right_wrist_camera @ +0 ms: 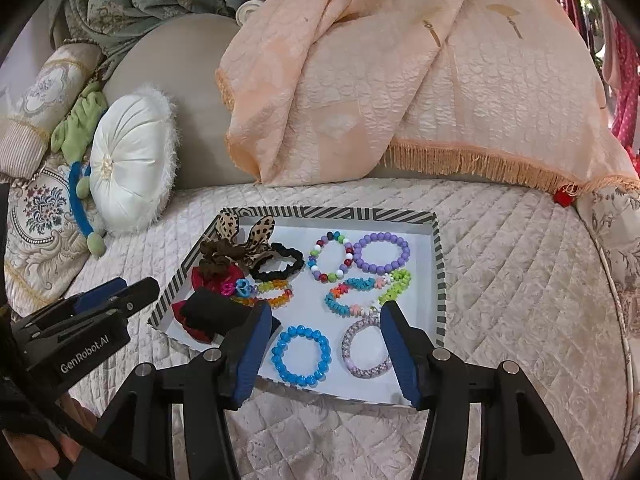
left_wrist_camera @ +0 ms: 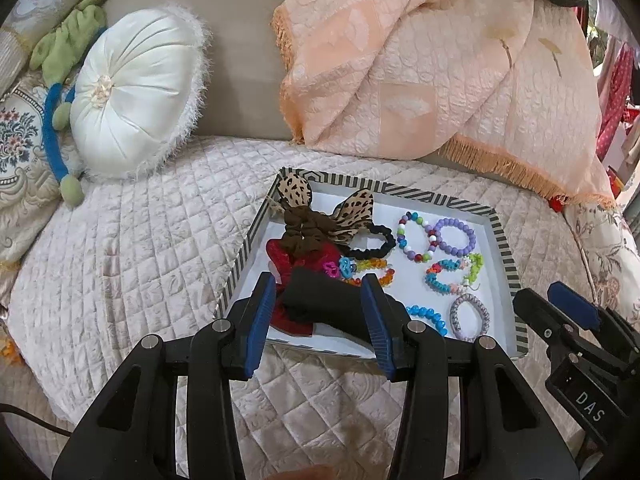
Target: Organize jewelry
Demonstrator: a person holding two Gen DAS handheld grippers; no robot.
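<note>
Broadly, everything sits on a quilted bedspread [right_wrist_camera: 500, 264], with a striped-rim tray [right_wrist_camera: 438, 264] just ahead of both tongs. Inside it, hair ties crowd the side ahead of the left gripper [left_wrist_camera: 318, 312]; bead bracelets spread ahead of the right gripper [right_wrist_camera: 326, 344].

A black fabric piece [left_wrist_camera: 320, 306] lies between the left gripper's fingers, which stand apart — whether the pads actually press it I cannot tell, since the cloth hides the contact. It is soft and light; it would crush and take a pinch anywhere. Under it shows a red scrunchie [left_wrist_camera: 294, 254], mostly covered.

The right gripper stands open and empty, above the tray's near edge. Between its fingers lie a blue bead bracelet [right_wrist_camera: 301, 356] and, nearer the right finger, a lilac woven bracelet [right_wrist_camera: 366, 350], partly cut off by that finger. Both are light; the beads look hard and slick, likely elastic-strung, so taking one side of the ring seems safest — pinching across would let beads roll.
</note>
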